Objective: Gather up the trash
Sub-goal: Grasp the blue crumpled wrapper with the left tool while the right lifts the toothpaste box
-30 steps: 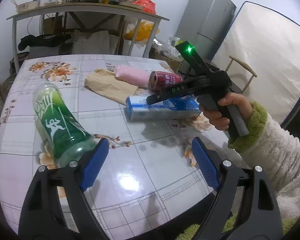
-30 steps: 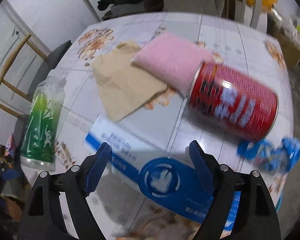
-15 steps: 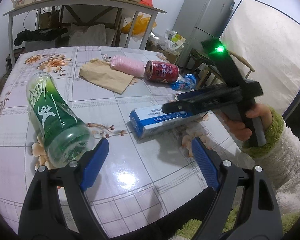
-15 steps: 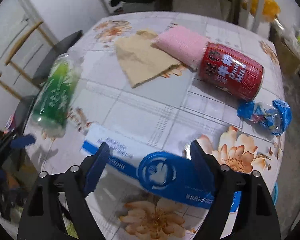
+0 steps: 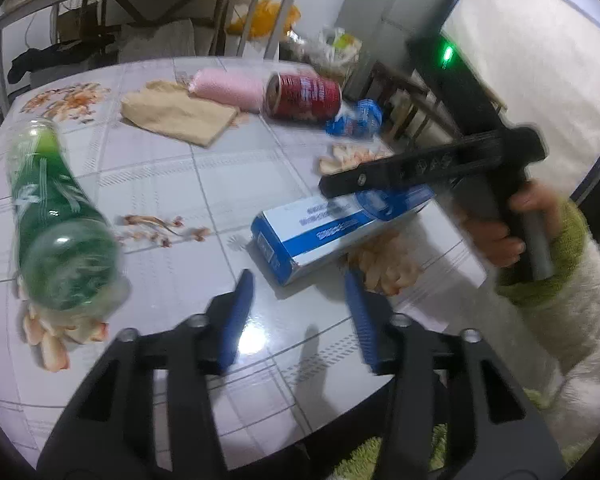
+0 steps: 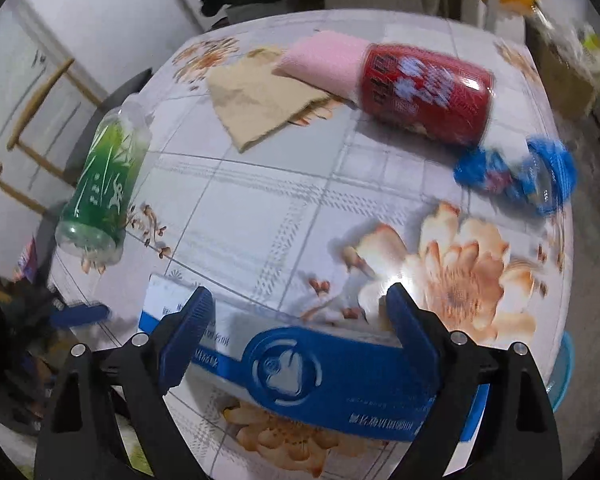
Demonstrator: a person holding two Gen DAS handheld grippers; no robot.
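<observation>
The left gripper (image 5: 300, 300) jaws are closing on nothing, while the right gripper (image 6: 300, 320) jaws stand spread astride the blue-and-white box (image 6: 340, 384).

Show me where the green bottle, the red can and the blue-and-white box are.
green bottle (image 5: 48, 216), left wrist view, on its label, mid-body.
red can (image 6: 428, 96), right wrist view, on its printed side.
blue-and-white box (image 5: 324, 232), left wrist view, on its long top face.

On the counter (image 6: 268, 216) lie one green bottle (image 6: 104, 180), one red can (image 6: 428, 96), one blue-and-white box (image 5: 340, 228), one blue wrapper (image 6: 516, 176), one pink roll (image 5: 228, 88) and one brown paper (image 5: 180, 114).
</observation>
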